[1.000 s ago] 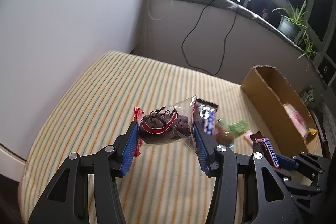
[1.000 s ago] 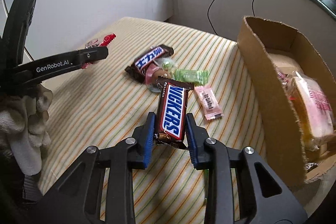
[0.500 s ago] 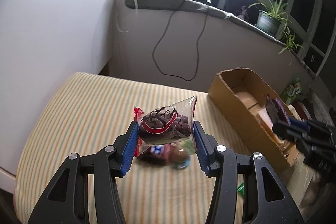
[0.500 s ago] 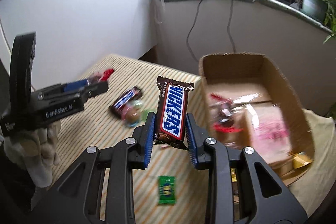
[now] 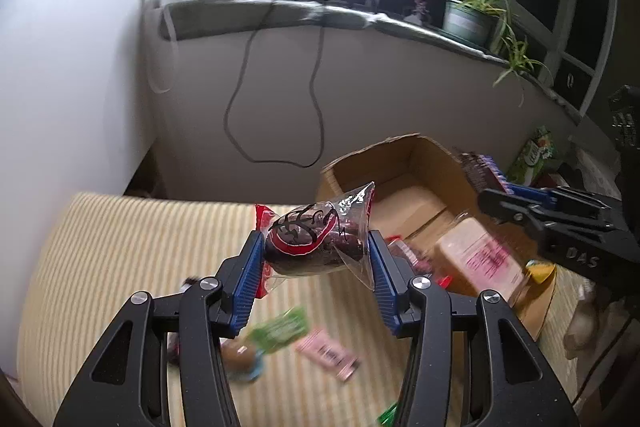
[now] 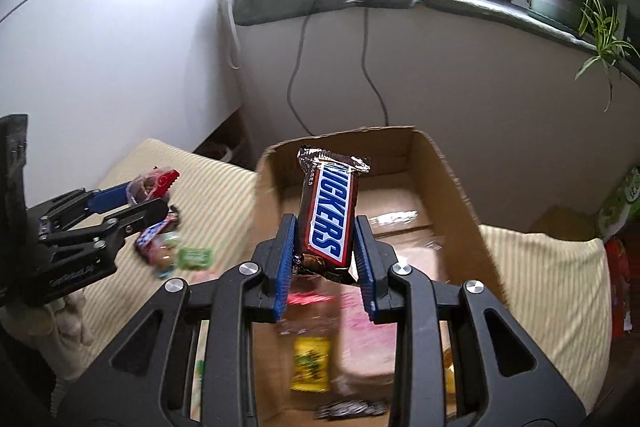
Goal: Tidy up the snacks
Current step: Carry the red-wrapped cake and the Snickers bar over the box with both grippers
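The left tongs (image 5: 316,259) clamp a clear-wrapped dark cake (image 5: 310,247) between their blue pads, lifted clear of the striped worktop (image 5: 120,247). Below and just behind these tongs, a green sweet wrapper (image 5: 280,331), a pink sachet (image 5: 328,353) and a round brownish sweet (image 5: 238,359) lie loose on the stripes, all blurred. Ahead and to the right of the left tongs stands an open cardboard box (image 5: 384,155), with a pink-printed packet (image 5: 478,263) lying inside it. The right tongs (image 6: 326,255) grip a Snickers bar (image 6: 330,213) upright by its lower half, narrow on it, and hang over the near part of the box (image 6: 460,187). Directly beneath the right tongs, inside the box, are a yellow packet (image 6: 312,369) and a pink-printed one (image 6: 360,331), both blurred. To the left of the right tongs the other tongs (image 6: 132,205) show with the cake, above a small heap of sweets (image 6: 172,247) on the worktop (image 6: 208,187).
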`<state>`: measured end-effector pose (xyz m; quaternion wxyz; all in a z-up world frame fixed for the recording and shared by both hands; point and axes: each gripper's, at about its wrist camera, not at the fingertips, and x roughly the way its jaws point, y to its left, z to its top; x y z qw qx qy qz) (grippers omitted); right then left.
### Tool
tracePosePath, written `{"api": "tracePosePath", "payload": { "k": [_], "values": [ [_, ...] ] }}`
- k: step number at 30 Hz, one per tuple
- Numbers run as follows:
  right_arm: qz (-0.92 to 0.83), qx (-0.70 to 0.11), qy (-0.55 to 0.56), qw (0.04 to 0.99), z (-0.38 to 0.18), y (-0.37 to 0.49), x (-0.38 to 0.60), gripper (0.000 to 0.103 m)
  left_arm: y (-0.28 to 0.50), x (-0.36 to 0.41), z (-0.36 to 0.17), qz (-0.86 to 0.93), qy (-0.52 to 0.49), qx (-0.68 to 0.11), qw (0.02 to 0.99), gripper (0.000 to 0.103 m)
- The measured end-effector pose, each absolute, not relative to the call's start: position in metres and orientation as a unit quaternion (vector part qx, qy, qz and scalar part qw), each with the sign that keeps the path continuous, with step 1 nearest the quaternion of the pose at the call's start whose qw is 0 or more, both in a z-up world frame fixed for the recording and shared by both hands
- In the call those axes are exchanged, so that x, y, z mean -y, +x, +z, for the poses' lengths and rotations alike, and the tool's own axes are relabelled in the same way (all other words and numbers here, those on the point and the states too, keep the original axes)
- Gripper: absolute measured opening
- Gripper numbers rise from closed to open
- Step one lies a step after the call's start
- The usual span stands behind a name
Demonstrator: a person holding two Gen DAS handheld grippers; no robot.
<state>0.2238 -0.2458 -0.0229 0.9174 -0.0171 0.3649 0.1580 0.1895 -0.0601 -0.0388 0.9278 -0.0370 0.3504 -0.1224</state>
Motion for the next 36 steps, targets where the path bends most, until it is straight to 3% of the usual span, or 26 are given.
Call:
{"api": "tracePosePath", "payload": {
  "k": [14, 29, 36],
  "values": [
    [0.147, -0.382, -0.015, 0.912, -0.03, 0.266, 0.276, 0.029, 0.225, 0.125, -0.034, -0.168, -0.001, -0.35, 0.922, 0.05],
    [0.143, -0.401, -0.012, 0.905, -0.04, 0.287, 0.281, 0.03, 0.236, 0.143, -0.045, -0.179, 0.011, -0.365, 0.914, 0.053],
    [0.133, -0.394, -0.013, 0.909, -0.036, 0.287, 0.284, 0.041, 0.238, 0.145, -0.048, -0.174, 0.012, -0.371, 0.912, 0.059]
  ]
}}
